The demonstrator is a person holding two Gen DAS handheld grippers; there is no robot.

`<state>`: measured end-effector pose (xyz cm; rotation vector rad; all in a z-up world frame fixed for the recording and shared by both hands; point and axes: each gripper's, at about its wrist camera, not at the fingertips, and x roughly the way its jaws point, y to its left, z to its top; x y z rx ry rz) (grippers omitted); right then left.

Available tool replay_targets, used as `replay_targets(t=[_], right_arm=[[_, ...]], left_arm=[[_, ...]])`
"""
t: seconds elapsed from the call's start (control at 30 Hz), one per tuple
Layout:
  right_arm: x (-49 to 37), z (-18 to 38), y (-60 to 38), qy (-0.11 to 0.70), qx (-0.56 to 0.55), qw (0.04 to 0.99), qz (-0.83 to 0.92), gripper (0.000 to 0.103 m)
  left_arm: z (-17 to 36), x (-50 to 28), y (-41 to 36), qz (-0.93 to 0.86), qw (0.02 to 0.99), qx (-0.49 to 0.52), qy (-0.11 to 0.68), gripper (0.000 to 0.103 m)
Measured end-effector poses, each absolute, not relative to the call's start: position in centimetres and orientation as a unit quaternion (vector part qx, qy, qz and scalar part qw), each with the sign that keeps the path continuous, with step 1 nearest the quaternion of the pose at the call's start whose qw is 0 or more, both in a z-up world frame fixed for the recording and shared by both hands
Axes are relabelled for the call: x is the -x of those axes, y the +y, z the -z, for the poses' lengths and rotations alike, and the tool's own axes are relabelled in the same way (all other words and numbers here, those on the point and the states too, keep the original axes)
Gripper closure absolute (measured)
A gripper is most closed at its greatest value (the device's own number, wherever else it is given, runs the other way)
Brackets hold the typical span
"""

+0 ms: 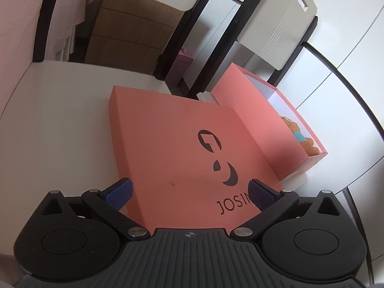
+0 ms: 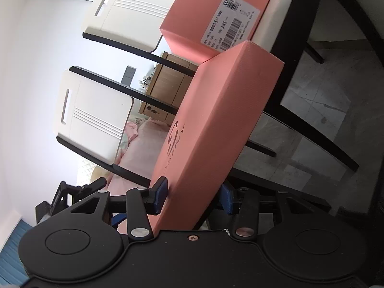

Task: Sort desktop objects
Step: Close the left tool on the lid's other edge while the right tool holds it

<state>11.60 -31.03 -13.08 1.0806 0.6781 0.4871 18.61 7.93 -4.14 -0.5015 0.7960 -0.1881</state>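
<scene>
Right hand-held gripper (image 2: 194,198) closed on the near edge of the pink box lid (image 2: 216,120), one blue pad on the printed top face, the other on the underside; grip looks firm, lid tilted and partly lifted. Far end of the lid resting against the pink box (image 2: 192,33), the one with a barcode label (image 2: 231,21) on its end wall.

Left hand-held gripper (image 1: 189,192) wide open, holding nothing, poised just above the near part of the same lid (image 1: 182,148), with a blue pad on each side of the printed logo; not possible to tell whether the pads touch the cardboard.

Box (image 1: 259,110) standing open on the white counter (image 1: 60,120), just beside the lid, with an orange plush toy (image 1: 300,139) already lying inside. White chairs (image 1: 276,31) behind the counter.

Judged from this: sorting seems mostly done, because the toy is in the box and no other loose item is visible on the counter. Still left, probably: to raise the lid, to bring it over the open box, to align the corners and to press it down. Box not yet covered. Contents only partly visible, so not sure whether more things are inside.
</scene>
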Motion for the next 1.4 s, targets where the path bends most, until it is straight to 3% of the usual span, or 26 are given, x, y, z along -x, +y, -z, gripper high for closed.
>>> replay_targets(t=[0.57,1.1,1.23,1.3,1.4], right_arm=[[-8.6,12.7,-32.8,0.305,-0.501,0.780,-0.219,0.056],[-6.6,11.3,-33.8,0.278,-0.475,0.801,-0.234,0.056],[-6.6,10.5,-33.8,0.264,-0.461,0.812,-0.240,0.055],[-6.8,10.1,-33.9,0.261,-0.459,0.814,-0.242,0.055],[-7.1,9.4,-34.0,0.252,-0.462,0.813,-0.250,0.055]], left_arm=[[5.0,-17.5,9.3,0.060,0.819,0.309,0.480,0.000],[12.0,-19.0,9.0,0.149,0.726,0.420,0.525,0.002],[12.2,-18.9,9.1,0.148,0.724,0.432,0.517,0.013],[12.2,-19.0,9.2,0.137,0.728,0.424,0.521,0.029],[11.9,-18.8,9.3,0.138,0.731,0.430,0.511,0.031]])
